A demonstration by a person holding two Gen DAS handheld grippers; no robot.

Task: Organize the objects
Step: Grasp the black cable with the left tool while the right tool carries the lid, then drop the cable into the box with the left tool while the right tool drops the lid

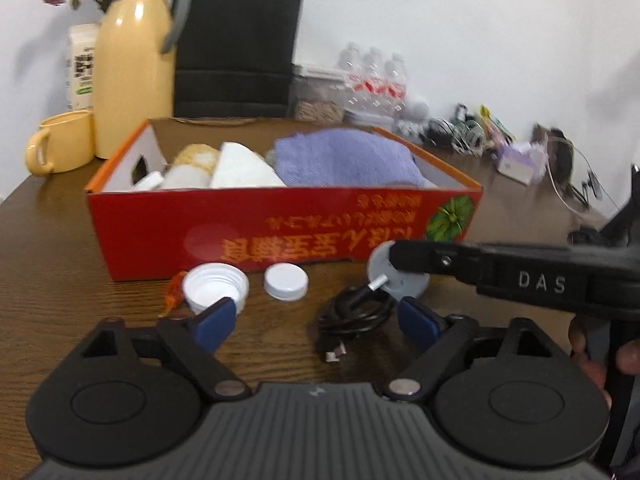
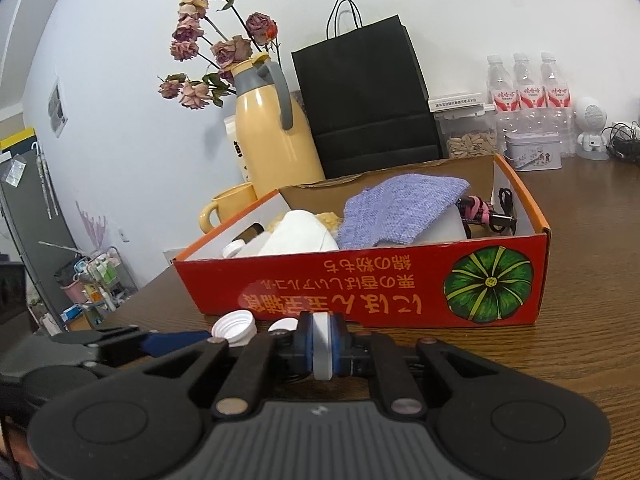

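A red cardboard box [image 1: 280, 236] stands on the brown table, also in the right wrist view [image 2: 360, 292]. It holds a purple cloth [image 1: 344, 156], white rolled cloths [image 1: 240, 170] and a small bottle. In front of it lie a large white cap [image 1: 214, 286], a small white cap [image 1: 286, 281] and a coiled black cable [image 1: 354, 316]. My left gripper [image 1: 316, 324] is open, low over the table between cap and cable. My right gripper [image 2: 322, 346] is shut on a grey-white disc [image 2: 322, 344], which shows as a grey round piece [image 1: 394, 276] attached to the cable's end.
A yellow thermos [image 1: 132, 64], yellow mug [image 1: 62, 146] and black paper bag [image 1: 236, 44] stand behind the box. Water bottles [image 2: 524, 88], a seed container [image 2: 468, 136], a tin [image 2: 532, 154] and tangled cables [image 1: 468, 132] line the back right.
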